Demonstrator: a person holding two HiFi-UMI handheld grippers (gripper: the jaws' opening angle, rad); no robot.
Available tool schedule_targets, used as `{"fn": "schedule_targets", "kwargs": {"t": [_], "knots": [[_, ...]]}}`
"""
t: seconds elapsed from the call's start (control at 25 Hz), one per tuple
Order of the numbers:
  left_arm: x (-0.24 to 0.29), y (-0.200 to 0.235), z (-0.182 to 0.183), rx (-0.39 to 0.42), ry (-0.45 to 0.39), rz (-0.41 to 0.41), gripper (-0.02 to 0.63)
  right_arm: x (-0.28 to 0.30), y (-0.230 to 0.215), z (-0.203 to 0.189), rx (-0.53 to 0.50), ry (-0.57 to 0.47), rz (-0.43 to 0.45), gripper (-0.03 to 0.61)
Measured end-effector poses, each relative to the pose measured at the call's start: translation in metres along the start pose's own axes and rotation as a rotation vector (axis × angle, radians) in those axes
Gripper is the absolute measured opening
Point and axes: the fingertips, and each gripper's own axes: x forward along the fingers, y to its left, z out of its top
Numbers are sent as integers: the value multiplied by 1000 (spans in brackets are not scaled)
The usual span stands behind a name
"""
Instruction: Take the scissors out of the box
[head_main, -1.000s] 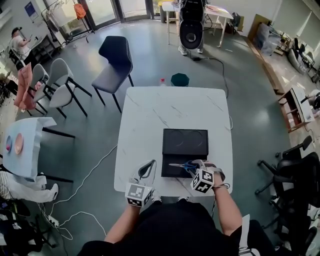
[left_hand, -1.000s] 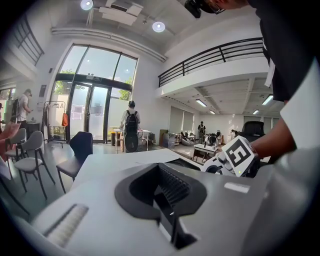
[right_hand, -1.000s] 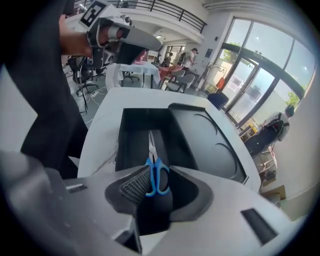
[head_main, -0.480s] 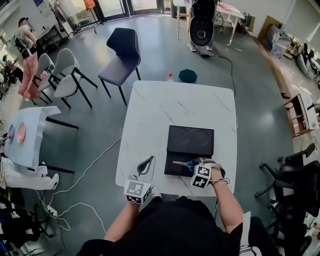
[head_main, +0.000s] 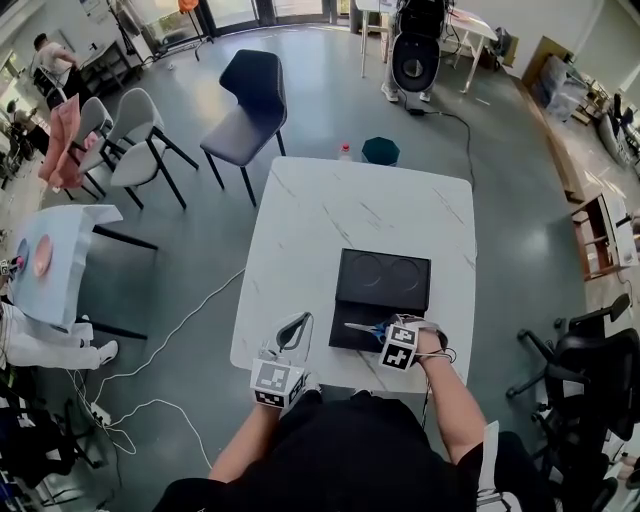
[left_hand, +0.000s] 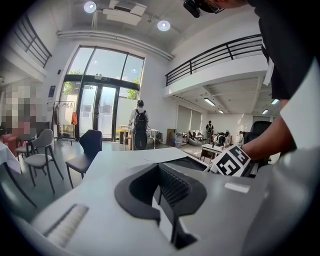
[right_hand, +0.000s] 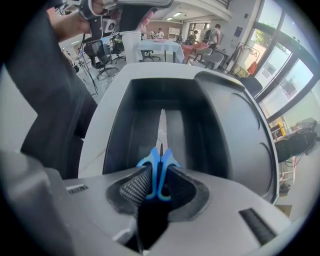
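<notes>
Right gripper (right_hand: 156, 177) pinches the scissors (right_hand: 161, 131) by the blue handles above the box (right_hand: 227, 125); left gripper (left_hand: 161, 196) is pressed together, empty.

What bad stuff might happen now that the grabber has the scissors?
1. The right gripper pinches the scissors only by their blue handles. The long blades stick out in front, so they might swing or slip down into the box.
2. The left gripper is shut and sits apart from the box, not holding it. If a blade snags a wall, the box might get dragged along.
</notes>
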Motion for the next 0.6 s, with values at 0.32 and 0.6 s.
{"fn": "schedule_targets", "kwargs": {"t": [0.32, 0.6], "knots": [[-2, -6, 6, 9, -17, -4, 9, -5, 1, 1, 21, -21, -28, 86], [-7, -8, 4, 13, -19, -14, 9, -33, 0, 10, 96, -112, -117, 86]]}}
